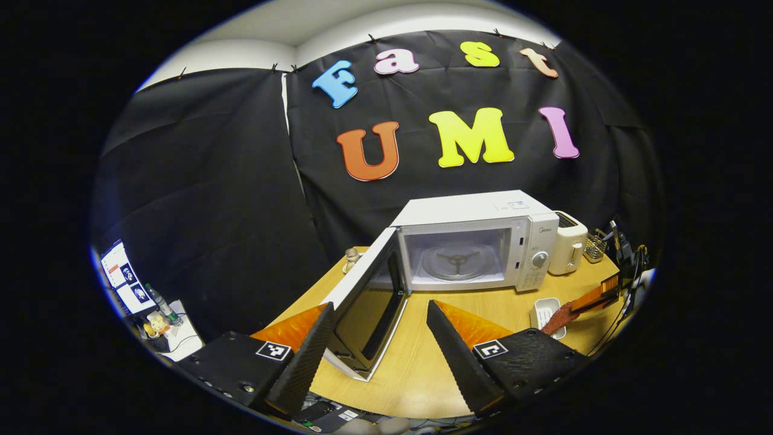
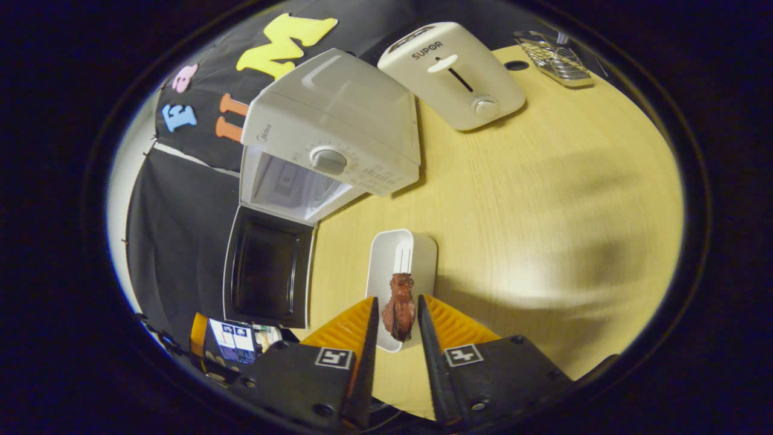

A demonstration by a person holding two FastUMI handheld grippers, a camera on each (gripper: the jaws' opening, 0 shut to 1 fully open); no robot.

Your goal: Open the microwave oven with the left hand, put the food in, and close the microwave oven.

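The white microwave (image 1: 477, 241) stands on the wooden table (image 1: 416, 368) with its door (image 1: 368, 302) swung wide open to the left and the glass turntable (image 1: 456, 261) bare inside. My left gripper (image 1: 380, 307) is open, back from the door, with nothing between its fingers. In the right gripper view my right gripper (image 2: 397, 300) is shut on a brown piece of food (image 2: 400, 308), held just over a small white dish (image 2: 416, 254). The left gripper view has that right gripper (image 1: 595, 299) with the food (image 1: 558, 315) over the dish (image 1: 543, 311), right of the microwave (image 2: 326, 133).
A white toaster (image 1: 567, 241) (image 2: 459, 75) stands right beside the microwave, with a wire rack (image 1: 595, 244) (image 2: 552, 57) beyond it. A small glass jar (image 1: 351, 258) sits behind the open door. A monitor (image 1: 124, 278) and a bottle (image 1: 162, 302) are off the table to the left.
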